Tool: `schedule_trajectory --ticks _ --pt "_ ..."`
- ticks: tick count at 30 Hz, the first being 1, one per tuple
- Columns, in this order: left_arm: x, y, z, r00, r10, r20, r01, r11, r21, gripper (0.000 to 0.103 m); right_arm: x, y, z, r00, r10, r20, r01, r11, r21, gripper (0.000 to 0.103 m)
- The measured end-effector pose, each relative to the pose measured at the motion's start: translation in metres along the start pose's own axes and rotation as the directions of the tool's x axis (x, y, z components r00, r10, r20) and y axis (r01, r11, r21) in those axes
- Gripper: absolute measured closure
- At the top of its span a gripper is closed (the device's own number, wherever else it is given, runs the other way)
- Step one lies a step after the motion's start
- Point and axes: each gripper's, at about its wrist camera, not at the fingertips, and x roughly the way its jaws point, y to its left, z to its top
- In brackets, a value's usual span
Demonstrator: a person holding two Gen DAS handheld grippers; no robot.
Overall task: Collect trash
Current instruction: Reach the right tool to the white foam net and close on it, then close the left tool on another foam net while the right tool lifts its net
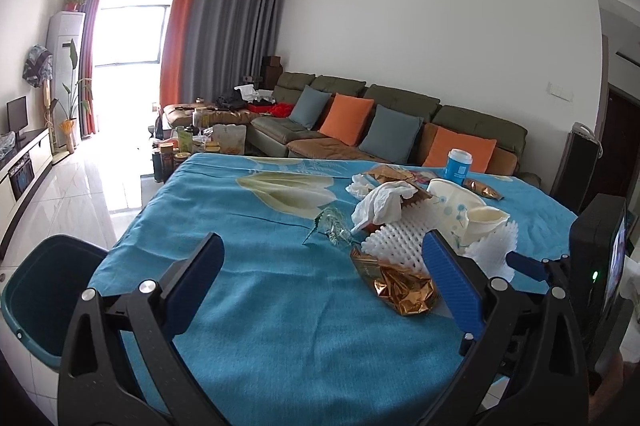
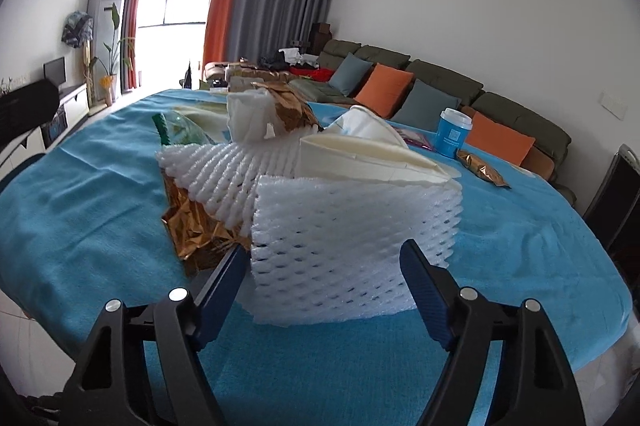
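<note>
A white foam net sleeve (image 2: 352, 234) stands at the near edge of the trash heap on the blue tablecloth (image 2: 100, 193). The right gripper (image 2: 322, 274) has it between its blue fingers (image 2: 420, 278), the jaws partly open; whether the pads press on the foam cannot be told. The left gripper (image 1: 320, 266) is wide open and holds nothing, its right finger just beside a gold foil wrapper (image 1: 404, 290). Only the left wrist view shows the teal bin (image 1: 36, 290) beside the table and the right gripper's body. Only the right wrist view shows the foam up close.
</note>
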Motion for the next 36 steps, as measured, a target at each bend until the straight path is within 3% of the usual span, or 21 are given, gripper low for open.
schedule_trajectory --ticks 8,14,24,31,36 --pt "0.027 -0.015 0.008 0.998 -0.054 -0.016 0.054 0.998 0.033 0.006 0.004 -0.012 -0.001 1.0 0.017 -0.013 -0.016 0.999 0.034 0.076" --pt "0.046 -0.036 0.011 0.993 -0.113 -0.041 0.116 0.991 0.073 0.006 -0.005 -0.022 -0.001 0.999 0.035 0.007 -0.035 0.997 0.069 0.089" --pt "0.086 -0.067 0.006 0.978 -0.164 -0.129 0.179 0.977 0.112 0.006 -0.033 -0.063 0.002 0.99 -0.049 0.131 0.023 0.981 0.192 0.093" --pt "0.111 -0.085 -0.001 0.972 -0.153 -0.181 0.184 0.969 0.165 0.006 -0.026 -0.076 0.002 0.989 -0.06 0.133 0.03 0.976 0.215 0.092" --pt "0.129 -0.104 -0.009 0.951 -0.143 -0.273 0.211 0.948 0.238 0.013 -0.023 -0.081 0.001 0.989 -0.059 0.134 0.027 0.974 0.225 0.092"
